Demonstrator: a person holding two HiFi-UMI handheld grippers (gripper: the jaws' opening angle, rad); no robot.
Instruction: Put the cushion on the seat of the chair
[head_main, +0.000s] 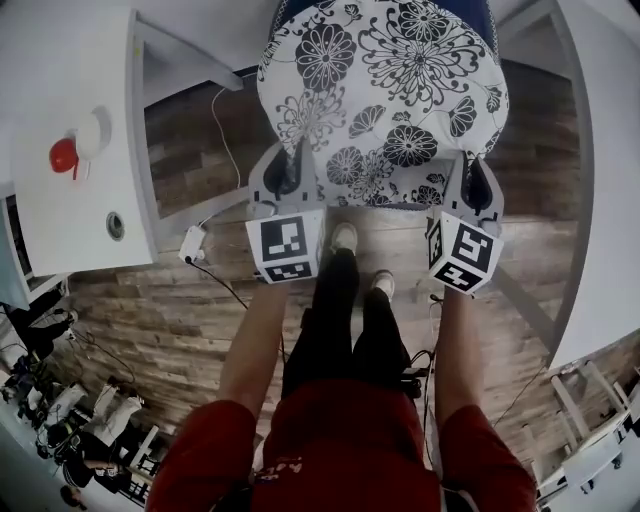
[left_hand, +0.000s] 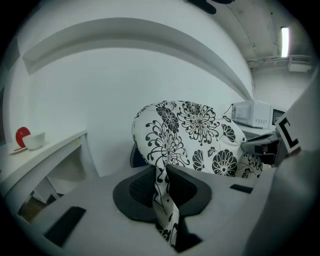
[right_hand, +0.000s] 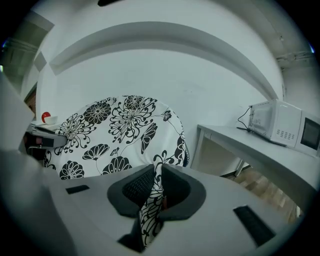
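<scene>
A white cushion (head_main: 385, 95) with black flower print hangs in front of me, held by its near edge. My left gripper (head_main: 288, 178) is shut on the cushion's left corner, with a fold of the fabric pinched between the jaws (left_hand: 161, 186). At the right corner my right gripper (head_main: 478, 185) is shut on the fabric in the same way (right_hand: 157, 189). The cushion covers nearly all of the blue chair (head_main: 488, 14). A strip of the chair shows behind the cushion (left_hand: 134, 156) in the left gripper view and also in the right gripper view (right_hand: 187, 156). The seat is hidden.
A white desk (head_main: 70, 215) stands at the left with a red object (head_main: 64, 155) and a white bowl (head_main: 96, 130) on it. A white table (head_main: 605, 190) runs along the right, bearing a microwave (right_hand: 278, 123). A power strip (head_main: 192, 243) and cables lie on the wooden floor. My shoes (head_main: 345, 237) stand just below the cushion.
</scene>
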